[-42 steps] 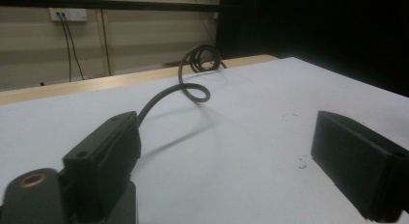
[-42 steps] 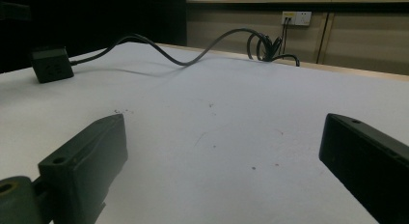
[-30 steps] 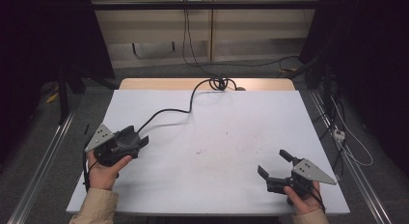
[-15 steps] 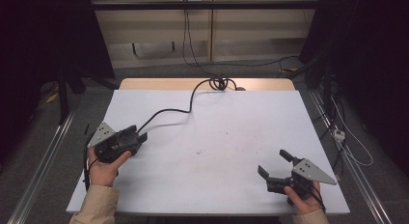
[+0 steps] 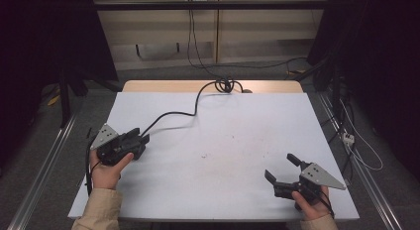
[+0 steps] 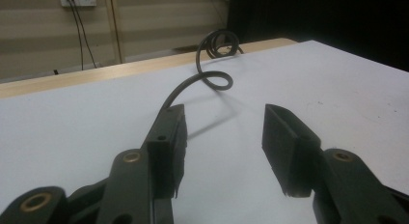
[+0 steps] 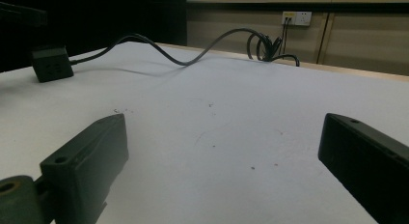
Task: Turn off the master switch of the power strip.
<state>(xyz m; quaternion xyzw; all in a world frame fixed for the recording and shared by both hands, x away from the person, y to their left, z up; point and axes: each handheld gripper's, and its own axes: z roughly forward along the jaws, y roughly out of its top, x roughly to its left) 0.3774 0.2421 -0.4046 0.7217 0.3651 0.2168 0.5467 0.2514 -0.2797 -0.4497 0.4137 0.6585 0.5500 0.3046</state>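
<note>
High view: I see my left gripper (image 5: 140, 141) at about 9 o'clock on the white table (image 5: 237, 121), held in the left hand (image 5: 105, 170); its jaws have just been closing and stand partly apart with nothing between them. A black cable (image 5: 178, 113) runs from it toward 12 o'clock and ends in a coil (image 5: 225, 85) at the far edge. My right gripper (image 5: 282, 169) sits near 5 o'clock, jaws wide apart over bare table, held in the right hand (image 5: 309, 205). Left gripper view: I note both jaws parted, bare table between them, the cable (image 6: 193, 84) curling away beyond the tips at 12 o'clock. Right gripper view: jaws spread wide, nothing between; the left gripper (image 7: 50, 63) lies at 10 o'clock, its cable (image 7: 193, 52) looping across to 1 o'clock.
</note>
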